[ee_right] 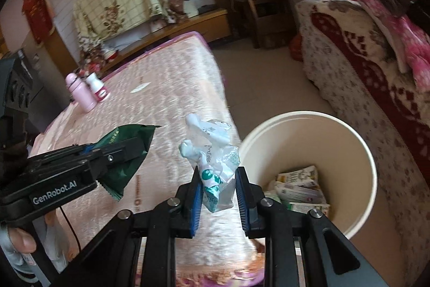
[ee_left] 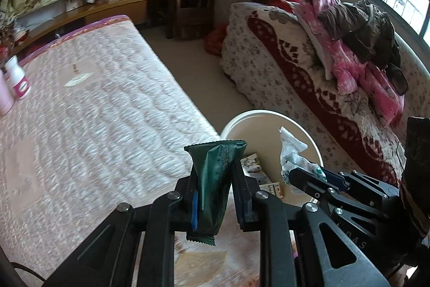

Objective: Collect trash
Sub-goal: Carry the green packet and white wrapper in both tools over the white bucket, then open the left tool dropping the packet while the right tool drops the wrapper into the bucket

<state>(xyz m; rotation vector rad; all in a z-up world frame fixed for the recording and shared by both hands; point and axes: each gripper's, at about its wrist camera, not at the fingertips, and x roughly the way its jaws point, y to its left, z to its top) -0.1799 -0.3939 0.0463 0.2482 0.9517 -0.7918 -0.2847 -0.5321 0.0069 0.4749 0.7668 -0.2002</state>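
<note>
The left gripper point(ee_left: 215, 195) has its fingers clamped on a dark green wrapper point(ee_left: 215, 174). The right gripper point(ee_right: 218, 195) pinches a crumpled white-and-teal wrapper point(ee_right: 215, 166). Just beyond and right of both fingers stands the cream bin point(ee_right: 357, 152) beside the bed point(ee_right: 166, 104), holding cartons point(ee_right: 298, 187).

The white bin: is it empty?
No. The bin already holds several printed paper packets at its bottom.

Both wrist cameras look steeply down along their jaws, close above the pink quilted bed point(ee_left: 94, 109) edge; both share the round cream plastic bin point(ee_right: 360, 152).
</note>
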